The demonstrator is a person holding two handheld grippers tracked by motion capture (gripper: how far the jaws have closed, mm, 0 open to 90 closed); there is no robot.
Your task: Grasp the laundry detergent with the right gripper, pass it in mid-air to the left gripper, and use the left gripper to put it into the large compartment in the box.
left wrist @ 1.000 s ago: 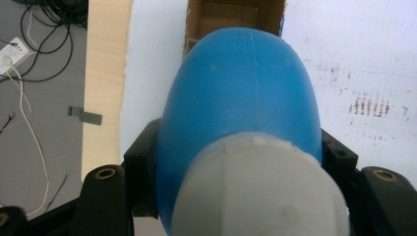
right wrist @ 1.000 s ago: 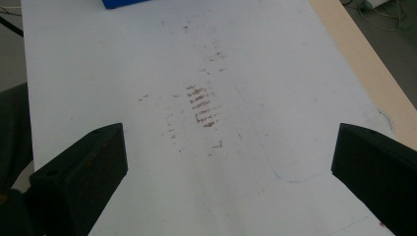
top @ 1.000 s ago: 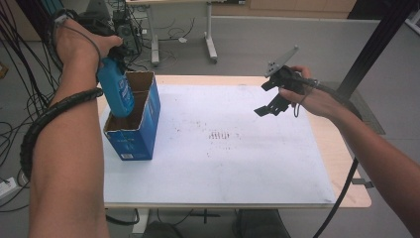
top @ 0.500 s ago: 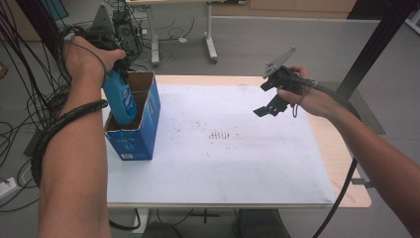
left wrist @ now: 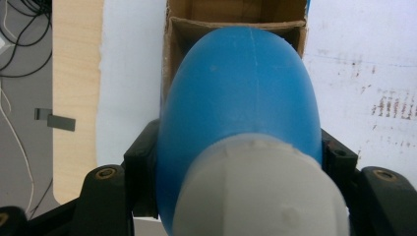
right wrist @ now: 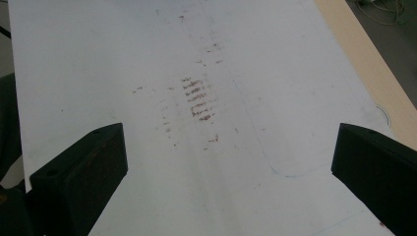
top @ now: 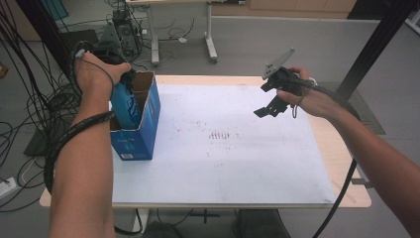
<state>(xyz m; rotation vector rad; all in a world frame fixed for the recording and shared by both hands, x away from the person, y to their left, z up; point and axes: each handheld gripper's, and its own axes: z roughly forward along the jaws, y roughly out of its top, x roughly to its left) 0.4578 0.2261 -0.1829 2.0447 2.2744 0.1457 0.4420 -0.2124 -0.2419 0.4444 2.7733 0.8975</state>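
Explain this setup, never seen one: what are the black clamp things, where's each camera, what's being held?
A person holds two handheld two-jaw tools. The high view looks down on the table; the other two cameras ride on the tools, looking along their jaws. The left gripper clamps a blue plastic bottle with a grey cap, partly inside the open blue cardboard box. The right gripper hovers open, holding nothing, over the white stained sheet that covers the wooden table.
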